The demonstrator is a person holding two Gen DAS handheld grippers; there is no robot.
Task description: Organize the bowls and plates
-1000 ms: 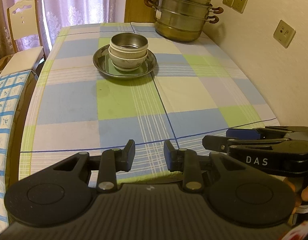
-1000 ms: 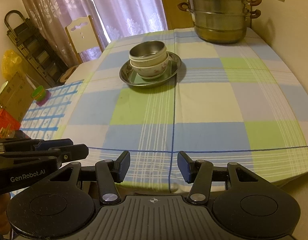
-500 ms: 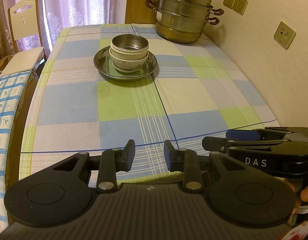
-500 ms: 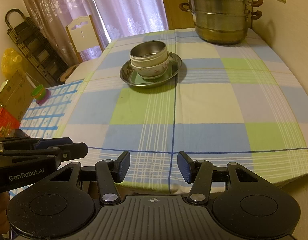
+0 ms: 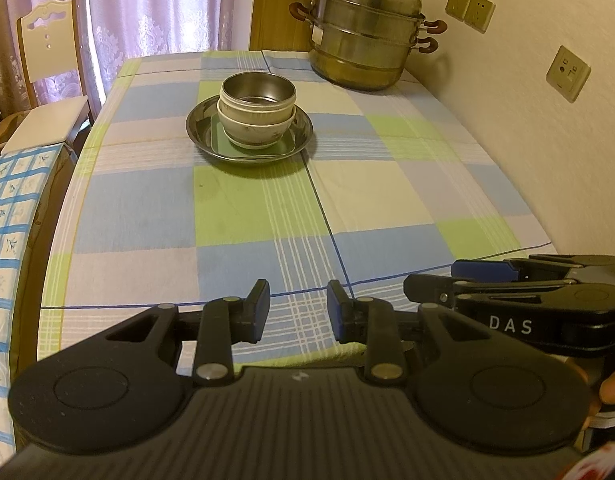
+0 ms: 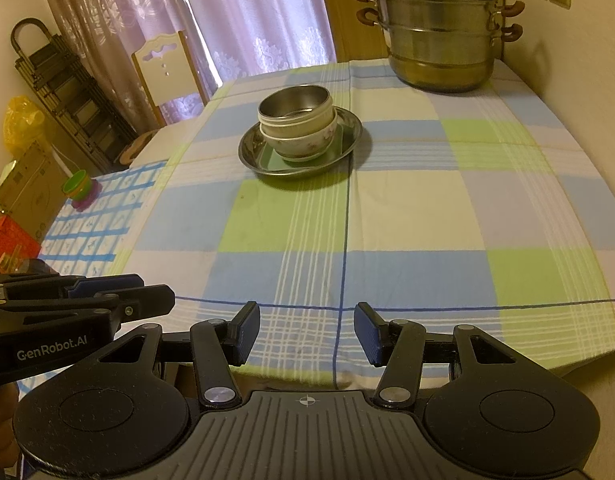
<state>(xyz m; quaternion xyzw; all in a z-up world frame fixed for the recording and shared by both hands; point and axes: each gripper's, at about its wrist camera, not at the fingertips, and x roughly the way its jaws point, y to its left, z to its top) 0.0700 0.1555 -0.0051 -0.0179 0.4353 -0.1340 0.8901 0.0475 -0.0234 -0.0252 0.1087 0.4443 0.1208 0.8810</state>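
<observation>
A round steel plate (image 5: pixel 299 136) (image 6: pixel 349 130) sits mid-table with a green square plate (image 5: pixel 283 148) (image 6: pixel 273 160) in it. On that stands a white floral bowl (image 5: pixel 253 130) (image 6: pixel 303 140), with a steel bowl (image 5: pixel 258 92) (image 6: pixel 295 106) nested on top. My left gripper (image 5: pixel 298 310) hovers over the table's near edge, open with a narrow gap and nothing in it. My right gripper (image 6: pixel 307 330) hangs beside it, open wider and empty. Each gripper also shows in the other's view: the right gripper (image 5: pixel 467 280) at the lower right, the left gripper (image 6: pixel 123 292) at the lower left.
A large stacked steel steamer pot (image 5: pixel 361 36) (image 6: pixel 437 28) stands at the table's far right corner by the wall. A white chair (image 5: pixel 47 80) (image 6: pixel 167 72) is at the far left. A lower blue-checked surface (image 6: pixel 95 216) with a small green cup (image 6: pixel 81 188) lies left of the table.
</observation>
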